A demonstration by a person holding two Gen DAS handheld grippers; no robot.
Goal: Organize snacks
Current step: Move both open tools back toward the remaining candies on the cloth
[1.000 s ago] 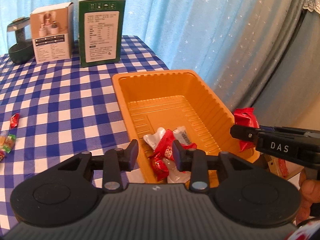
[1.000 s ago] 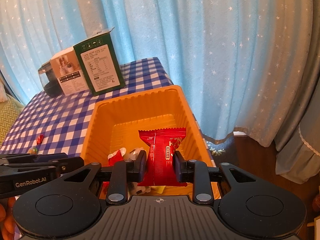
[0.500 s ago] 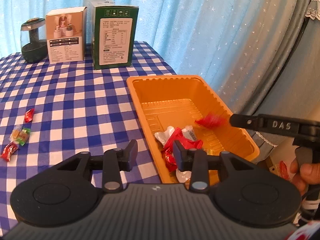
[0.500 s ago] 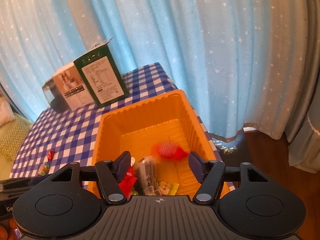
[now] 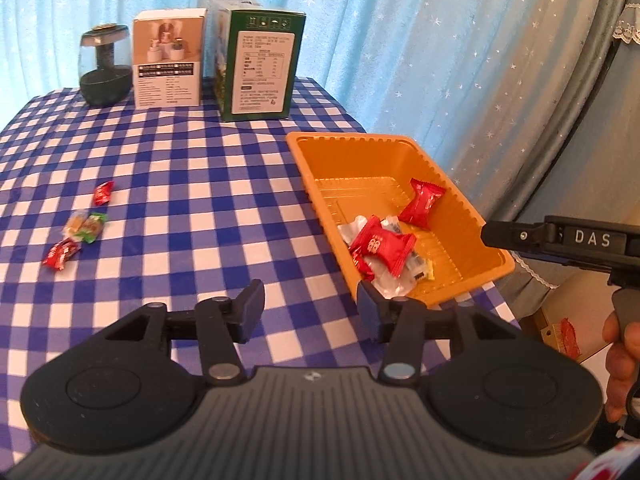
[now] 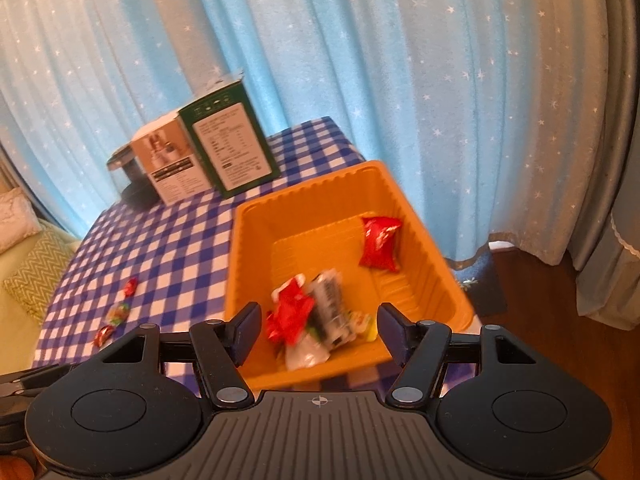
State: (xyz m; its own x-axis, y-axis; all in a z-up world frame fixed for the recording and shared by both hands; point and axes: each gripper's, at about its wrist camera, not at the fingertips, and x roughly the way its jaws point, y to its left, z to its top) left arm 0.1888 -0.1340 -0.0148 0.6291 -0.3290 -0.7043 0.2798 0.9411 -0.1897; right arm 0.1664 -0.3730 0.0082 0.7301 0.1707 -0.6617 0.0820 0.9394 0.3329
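Both sets of jaws stood wide apart and held nothing. The left gripper (image 5: 310, 308) hung above the checked tablecloth (image 5: 192, 184), just beside the near left corner of the orange tray (image 5: 496, 268); the right gripper (image 6: 316, 330) hovered over the tray's near end, level and pointing along its length. The tray held several wrapped snacks, a red packet (image 5: 422, 202) lying apart against its right wall. Four loose candies (image 5: 78, 228) remained on the cloth, well to the left of the left gripper and strung roughly front to back. The left gripper was judged much the nearer and the likelier to fetch them, by swinging leftward and tipping down.
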